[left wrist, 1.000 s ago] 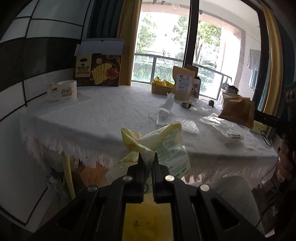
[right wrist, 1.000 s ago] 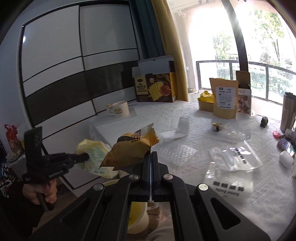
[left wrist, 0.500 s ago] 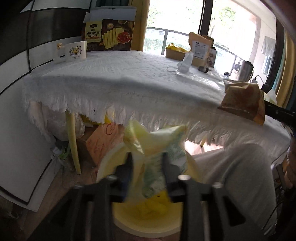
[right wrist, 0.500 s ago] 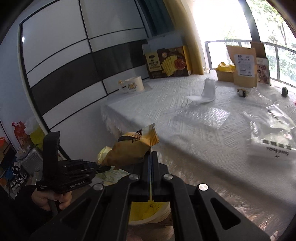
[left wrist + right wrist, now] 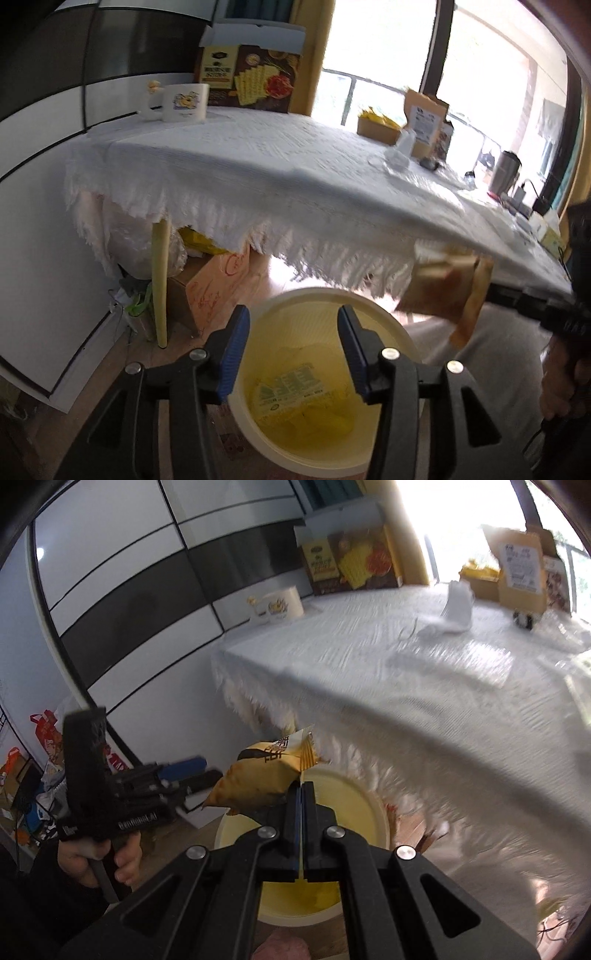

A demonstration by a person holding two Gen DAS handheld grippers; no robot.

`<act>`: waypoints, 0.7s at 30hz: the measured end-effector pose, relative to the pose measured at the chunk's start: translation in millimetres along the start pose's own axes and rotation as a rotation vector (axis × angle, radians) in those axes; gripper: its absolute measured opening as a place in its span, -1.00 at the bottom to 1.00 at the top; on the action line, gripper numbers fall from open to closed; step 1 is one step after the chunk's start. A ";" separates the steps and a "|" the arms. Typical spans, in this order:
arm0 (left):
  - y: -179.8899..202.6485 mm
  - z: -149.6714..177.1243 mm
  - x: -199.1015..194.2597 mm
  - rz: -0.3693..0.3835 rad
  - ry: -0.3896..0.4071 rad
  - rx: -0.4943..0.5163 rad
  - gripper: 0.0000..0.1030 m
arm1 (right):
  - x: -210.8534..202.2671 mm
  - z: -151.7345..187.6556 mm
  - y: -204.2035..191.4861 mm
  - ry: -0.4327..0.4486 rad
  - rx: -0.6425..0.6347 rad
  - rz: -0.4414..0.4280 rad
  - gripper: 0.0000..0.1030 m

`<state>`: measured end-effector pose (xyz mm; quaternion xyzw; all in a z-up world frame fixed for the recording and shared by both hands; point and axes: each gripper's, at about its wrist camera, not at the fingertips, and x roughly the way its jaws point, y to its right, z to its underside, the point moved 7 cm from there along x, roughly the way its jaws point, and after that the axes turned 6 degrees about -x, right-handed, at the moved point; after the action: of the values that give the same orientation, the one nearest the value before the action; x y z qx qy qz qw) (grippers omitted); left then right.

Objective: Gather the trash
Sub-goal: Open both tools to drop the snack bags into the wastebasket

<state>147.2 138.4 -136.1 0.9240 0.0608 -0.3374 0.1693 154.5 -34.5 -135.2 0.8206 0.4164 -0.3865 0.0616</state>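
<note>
My left gripper [image 5: 291, 354] is open and empty, right above a cream-yellow bin [image 5: 321, 306] on the floor beside the table. A yellow-green wrapper [image 5: 291, 387] lies inside the bin. My right gripper [image 5: 300, 794] is shut on a brown-orange snack bag [image 5: 258, 782] and holds it above the bin's rim [image 5: 373, 805]. The same bag [image 5: 443, 291] shows at the right of the left wrist view. The left gripper [image 5: 184, 771] shows to the left in the right wrist view.
The table with its white fringed cloth [image 5: 295, 177] overhangs the bin. On it stand a mug [image 5: 184, 101], a cracker box [image 5: 251, 81], paper bags [image 5: 521, 572] and a white tissue [image 5: 454, 609]. Boxes and bags [image 5: 214, 284] sit under the table.
My left gripper dropped below the table edge, opened and let go of the yellow-green wrapper, which now lies in the bin. My right gripper came down over the bin with the snack bag.
</note>
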 end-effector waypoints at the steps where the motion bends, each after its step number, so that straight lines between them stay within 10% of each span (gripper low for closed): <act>1: -3.3 -2.3 -2.6 0.000 0.011 -0.010 -0.04 | 4.5 1.3 -1.8 -0.010 0.001 -0.005 -0.99; 12: -21.5 -14.5 -16.7 -0.015 0.055 -0.046 -0.04 | 38.8 16.6 -20.8 -0.146 -0.059 -0.026 -0.97; 21: -16.0 -17.3 -31.4 -0.021 0.084 -0.033 -0.04 | 39.1 21.0 -29.6 -0.169 -0.077 -0.040 -0.40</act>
<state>130.0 159.5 -107.8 0.9338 0.0830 -0.2990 0.1783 134.5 0.6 -170.0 0.7735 0.4406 -0.4394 0.1203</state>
